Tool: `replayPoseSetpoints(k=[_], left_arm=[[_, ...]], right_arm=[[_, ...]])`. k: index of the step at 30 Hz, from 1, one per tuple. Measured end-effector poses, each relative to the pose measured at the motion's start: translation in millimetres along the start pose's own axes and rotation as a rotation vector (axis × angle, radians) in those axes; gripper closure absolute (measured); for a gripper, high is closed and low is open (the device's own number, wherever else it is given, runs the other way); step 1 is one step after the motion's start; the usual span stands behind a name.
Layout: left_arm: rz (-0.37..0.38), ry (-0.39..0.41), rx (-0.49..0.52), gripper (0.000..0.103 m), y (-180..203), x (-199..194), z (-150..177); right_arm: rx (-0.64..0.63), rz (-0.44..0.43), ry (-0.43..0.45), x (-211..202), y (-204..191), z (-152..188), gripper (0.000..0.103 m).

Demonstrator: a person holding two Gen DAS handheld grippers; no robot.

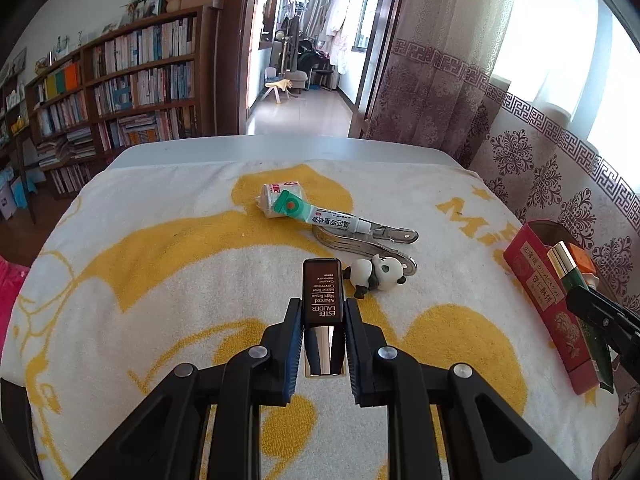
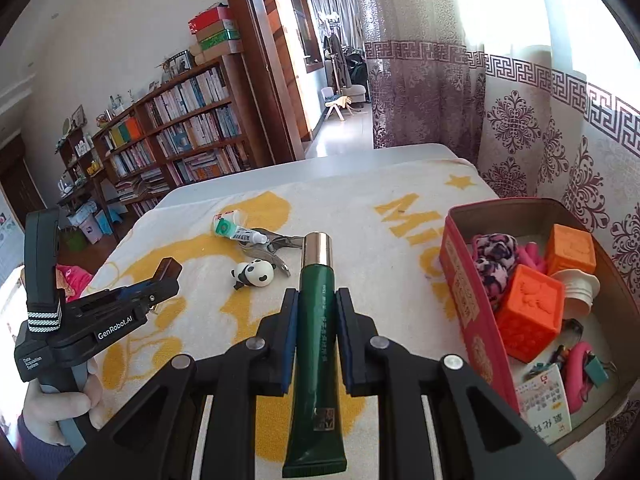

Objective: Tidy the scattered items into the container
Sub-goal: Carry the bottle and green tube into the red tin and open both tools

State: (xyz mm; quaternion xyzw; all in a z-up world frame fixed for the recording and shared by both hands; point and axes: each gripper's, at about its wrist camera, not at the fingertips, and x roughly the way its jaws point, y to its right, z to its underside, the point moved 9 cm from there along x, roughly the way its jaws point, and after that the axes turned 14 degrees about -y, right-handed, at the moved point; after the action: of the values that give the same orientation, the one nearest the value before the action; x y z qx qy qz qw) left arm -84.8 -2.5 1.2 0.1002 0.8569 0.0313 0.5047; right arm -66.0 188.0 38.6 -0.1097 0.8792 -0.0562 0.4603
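My left gripper [image 1: 323,312] is shut on a brown cosmetic bottle [image 1: 322,289] with a shiny cap, held above the towel. My right gripper [image 2: 317,308] is shut on a dark green tube [image 2: 318,344] with a metallic cap, held just left of the red box [image 2: 468,292]. In the left wrist view the red box [image 1: 540,296] stands at the right edge, with the green tube [image 1: 568,268] and the right gripper's tip beside it. On the towel lie a panda figure [image 1: 376,274], a white and green ointment tube [image 1: 328,212], a small roll [image 1: 276,196] and metal pliers [image 1: 360,242].
The red box holds two orange blocks [image 2: 532,312], a patterned cloth [image 2: 494,260], a white cup [image 2: 580,288], pink items and a paper packet [image 2: 544,404]. A white and yellow towel [image 1: 160,280] covers the table. A curtain hangs at the right, and bookshelves [image 1: 120,80] stand beyond the far edge.
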Motion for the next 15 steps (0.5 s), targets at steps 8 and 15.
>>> replayPoseSetpoints(k=[8, 15], left_arm=[[0.018, -0.004, 0.059, 0.082, 36, -1, 2], [0.040, -0.024, 0.117, 0.082, 73, 2, 3]], right_arm=[[0.083, 0.026, 0.050, -26, 45, 4, 0.083], [0.142, 0.063, 0.095, -49, 87, 9, 0.083]])
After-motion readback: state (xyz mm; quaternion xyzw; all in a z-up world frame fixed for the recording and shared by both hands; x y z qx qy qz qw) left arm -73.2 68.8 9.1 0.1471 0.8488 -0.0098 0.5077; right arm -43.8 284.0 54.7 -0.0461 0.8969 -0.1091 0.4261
